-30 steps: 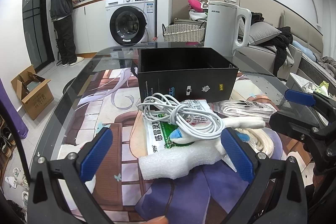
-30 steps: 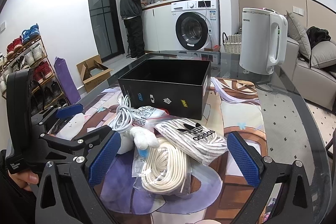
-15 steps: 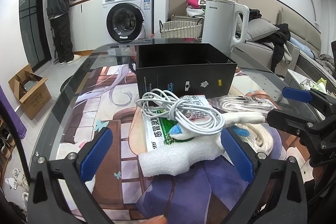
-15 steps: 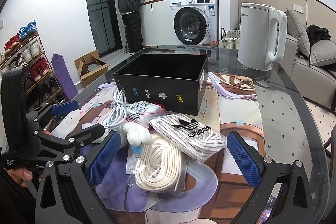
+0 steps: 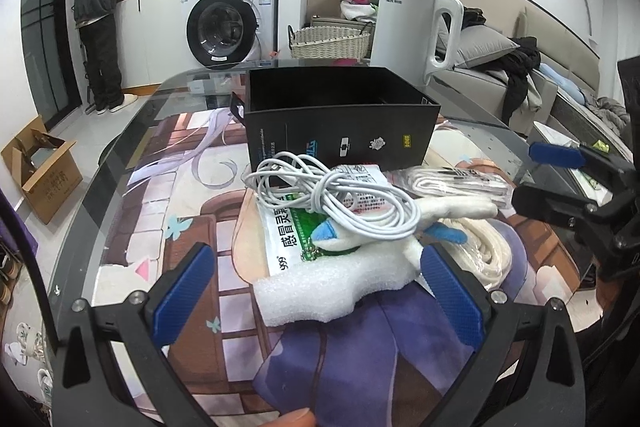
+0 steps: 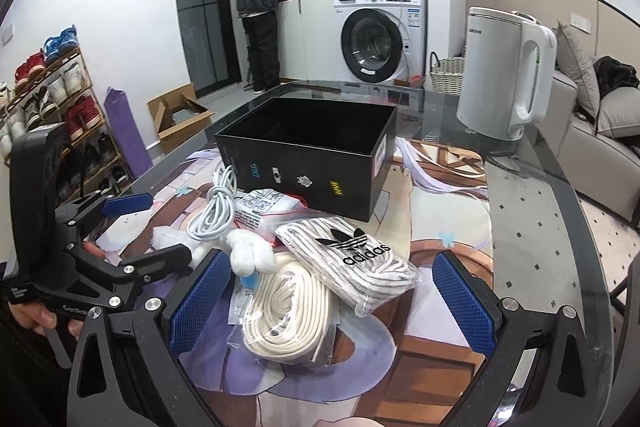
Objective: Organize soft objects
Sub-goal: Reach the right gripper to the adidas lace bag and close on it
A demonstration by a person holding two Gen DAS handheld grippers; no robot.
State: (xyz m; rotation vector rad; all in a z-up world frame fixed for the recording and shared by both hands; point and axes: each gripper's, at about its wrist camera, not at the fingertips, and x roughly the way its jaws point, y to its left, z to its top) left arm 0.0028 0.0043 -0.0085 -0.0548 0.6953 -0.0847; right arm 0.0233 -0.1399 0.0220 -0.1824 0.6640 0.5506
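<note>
Nearest, the left gripper [image 5: 318,291] is standing wide open around the white foam piece [image 5: 332,287], while the right gripper [image 6: 332,299] is gaping just as wide above the bagged cream rope [image 6: 288,311]; closing squarely on the foam's middle, clear of the white cable [image 5: 332,199] coiled behind it, looks the surest grip. Beyond the pile the black box [image 6: 316,151] is sitting open-topped; only the right view is showing its empty inside and the Adidas-marked laces bag [image 6: 352,259], whereas the left view alone is revealing the green medicine packet [image 5: 300,231].
</note>
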